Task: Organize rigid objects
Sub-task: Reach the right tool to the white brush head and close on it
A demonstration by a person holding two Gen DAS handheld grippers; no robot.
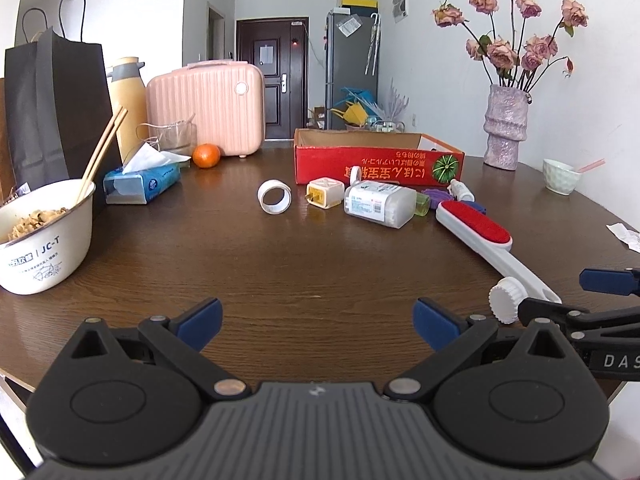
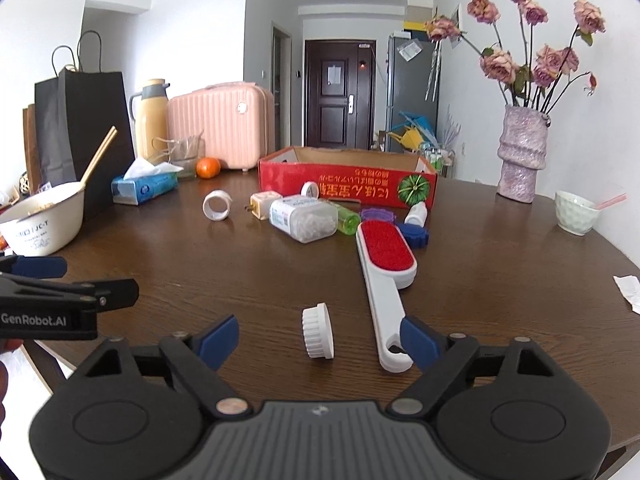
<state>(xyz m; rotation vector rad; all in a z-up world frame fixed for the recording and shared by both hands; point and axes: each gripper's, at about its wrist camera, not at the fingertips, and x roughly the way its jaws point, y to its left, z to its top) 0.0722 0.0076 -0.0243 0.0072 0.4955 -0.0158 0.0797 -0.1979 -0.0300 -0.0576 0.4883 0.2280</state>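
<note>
A red cardboard box (image 1: 376, 168) (image 2: 348, 182) stands open at the table's far middle. In front of it lie a white tape ring (image 1: 274, 197) (image 2: 217, 206), a yellow-white plug cube (image 1: 325, 192) (image 2: 264, 204), a clear pill box (image 1: 378, 204) (image 2: 304, 220), a green bottle (image 2: 347, 220), purple (image 2: 378, 215) and blue (image 2: 414, 234) caps, and a small white bottle (image 2: 416, 213). A red-and-white lint brush (image 1: 480, 236) (image 2: 386, 276) and a white ribbed lid (image 1: 505, 299) (image 2: 318, 331) lie nearer. My left gripper (image 1: 318, 322) is open and empty. My right gripper (image 2: 320, 338) is open, with the lid between its fingers.
On the left stand a white bowl with chopsticks (image 1: 44, 236), a tissue pack (image 1: 142, 184), an orange (image 1: 206, 155), a pink case (image 1: 206, 106), a thermos (image 1: 128, 104) and a black bag (image 1: 56, 108). On the right stand a flower vase (image 1: 505, 128), a small bowl (image 1: 561, 176) and crumpled paper (image 1: 626, 236).
</note>
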